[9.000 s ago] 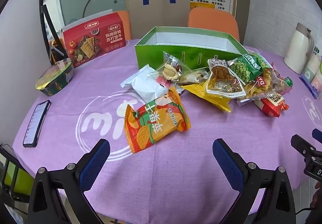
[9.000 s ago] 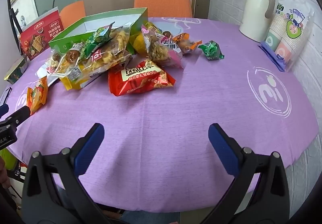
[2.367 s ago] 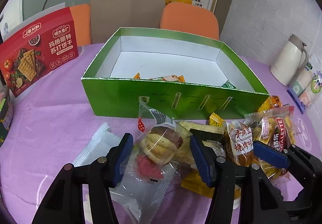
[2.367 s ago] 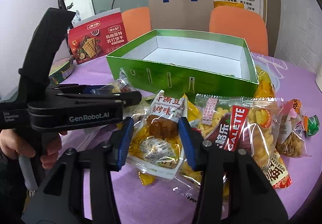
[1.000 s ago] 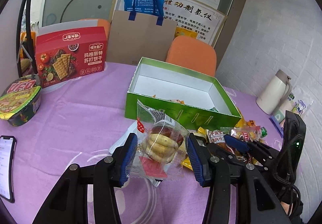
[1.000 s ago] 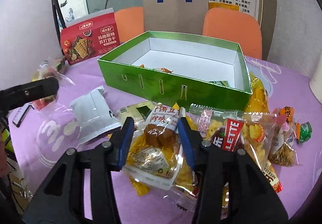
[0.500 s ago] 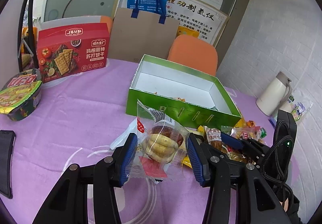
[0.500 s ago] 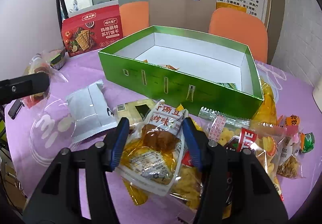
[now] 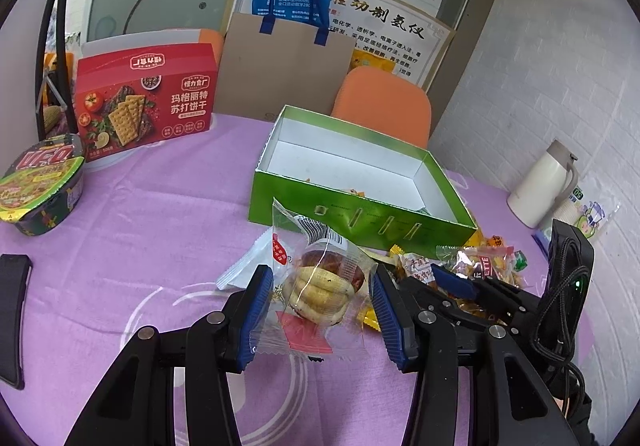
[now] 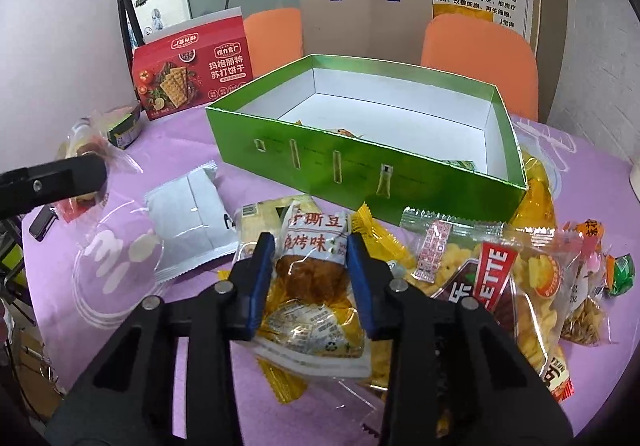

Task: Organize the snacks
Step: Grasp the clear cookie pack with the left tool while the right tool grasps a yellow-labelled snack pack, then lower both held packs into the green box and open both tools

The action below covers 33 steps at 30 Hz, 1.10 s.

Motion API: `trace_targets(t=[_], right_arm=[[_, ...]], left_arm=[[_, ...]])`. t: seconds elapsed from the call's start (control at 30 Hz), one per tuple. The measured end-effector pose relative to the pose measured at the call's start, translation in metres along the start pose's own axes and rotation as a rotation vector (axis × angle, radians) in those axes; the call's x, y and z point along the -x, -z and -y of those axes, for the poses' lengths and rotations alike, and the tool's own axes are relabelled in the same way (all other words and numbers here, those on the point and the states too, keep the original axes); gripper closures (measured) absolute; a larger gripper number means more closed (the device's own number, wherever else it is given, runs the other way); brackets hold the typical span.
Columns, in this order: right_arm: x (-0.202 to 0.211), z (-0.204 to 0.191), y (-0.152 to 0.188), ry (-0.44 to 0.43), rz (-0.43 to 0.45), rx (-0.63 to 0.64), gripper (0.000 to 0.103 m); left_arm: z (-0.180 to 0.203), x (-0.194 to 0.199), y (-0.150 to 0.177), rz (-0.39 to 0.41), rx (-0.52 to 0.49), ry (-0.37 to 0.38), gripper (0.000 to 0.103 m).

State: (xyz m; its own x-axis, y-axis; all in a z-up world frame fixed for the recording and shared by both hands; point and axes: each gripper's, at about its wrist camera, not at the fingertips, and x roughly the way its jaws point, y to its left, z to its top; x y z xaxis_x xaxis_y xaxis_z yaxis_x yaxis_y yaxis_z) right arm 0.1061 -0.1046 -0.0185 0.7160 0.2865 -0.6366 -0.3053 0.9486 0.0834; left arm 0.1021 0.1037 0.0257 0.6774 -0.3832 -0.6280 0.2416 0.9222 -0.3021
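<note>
My left gripper (image 9: 322,310) is shut on a clear pastry packet (image 9: 320,288) and holds it above the purple tablecloth, in front of the open green box (image 9: 360,217). My right gripper (image 10: 312,282) is shut on a yellow tofu snack packet (image 10: 316,298) that sits on top of the snack pile, just before the green box (image 10: 360,173). The box holds a few small snacks on its white floor. To the right lies a clear Galette chip bag (image 10: 492,274). The left gripper's arm (image 10: 52,181) shows at the left edge of the right wrist view.
A white foil packet (image 10: 192,221) lies left of the pile. A red cracker box (image 9: 146,105), a noodle bowl (image 9: 40,185) and a black phone (image 9: 12,318) stand at the left. A white kettle (image 9: 544,185) stands far right. Orange chairs and a paper bag are behind the table.
My right gripper has closed tighter on the tofu packet. My left gripper has kept the pastry packet lifted and drifted slightly left, away from the pile.
</note>
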Motion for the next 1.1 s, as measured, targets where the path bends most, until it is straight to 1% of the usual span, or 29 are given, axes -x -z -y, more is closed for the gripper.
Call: trace_targets(t=[0.13,0.27,0.47,0.53,0.67,0.73,0.8,0.87,0.93,0.97,1.0,1.03,1.07,1.1], right_arm=[[0.009,-0.001,0.0,-0.022,0.026,-0.023,0.067],[0.024,0.003,-0.01,-0.057,0.065,-0.044,0.067],[0.046,0.035,-0.04,-0.176,0.135,-0.182,0.067],[0.051,0.044,-0.051,-0.158,0.157,-0.195,0.067],[0.05,0.059,-0.073,-0.084,0.176,-0.189,0.067],[0.04,0.068,-0.081,-0.048,0.155,-0.188,0.067],[0.026,0.075,-0.088,-0.022,0.123,-0.193,0.067],[0.013,0.079,-0.091,0.009,0.088,-0.194,0.067],[-0.001,0.081,-0.094,0.033,0.048,-0.19,0.067],[-0.008,0.082,-0.094,0.049,0.028,-0.191,0.065],[-0.014,0.084,-0.094,0.057,0.007,-0.189,0.064],[-0.02,0.085,-0.093,0.057,-0.017,-0.183,0.058],[-0.023,0.086,-0.091,0.051,-0.038,-0.176,0.041],[-0.023,0.086,-0.089,0.049,-0.039,-0.175,0.031]], left_arm=[[0.001,-0.001,-0.001,-0.01,-0.003,0.005,0.053],[0.005,-0.003,-0.014,-0.008,-0.009,0.016,0.053],[0.019,-0.013,-0.05,0.019,-0.039,0.031,0.053],[0.022,-0.021,-0.064,0.02,-0.034,0.025,0.053],[0.026,-0.045,-0.092,0.013,-0.034,0.016,0.053],[0.026,-0.065,-0.104,-0.012,-0.018,0.025,0.053],[0.028,-0.083,-0.111,-0.022,-0.027,0.003,0.052],[0.028,-0.1,-0.114,-0.031,-0.038,-0.034,0.052],[0.025,-0.115,-0.114,-0.051,-0.031,-0.035,0.052],[0.023,-0.119,-0.114,-0.054,-0.02,-0.03,0.05],[0.021,-0.122,-0.113,-0.048,-0.002,-0.021,0.046],[0.018,-0.123,-0.112,-0.046,0.021,-0.005,0.021],[0.014,-0.124,-0.111,-0.048,0.05,-0.011,0.001],[0.011,-0.121,-0.109,-0.031,0.075,-0.03,0.0]])
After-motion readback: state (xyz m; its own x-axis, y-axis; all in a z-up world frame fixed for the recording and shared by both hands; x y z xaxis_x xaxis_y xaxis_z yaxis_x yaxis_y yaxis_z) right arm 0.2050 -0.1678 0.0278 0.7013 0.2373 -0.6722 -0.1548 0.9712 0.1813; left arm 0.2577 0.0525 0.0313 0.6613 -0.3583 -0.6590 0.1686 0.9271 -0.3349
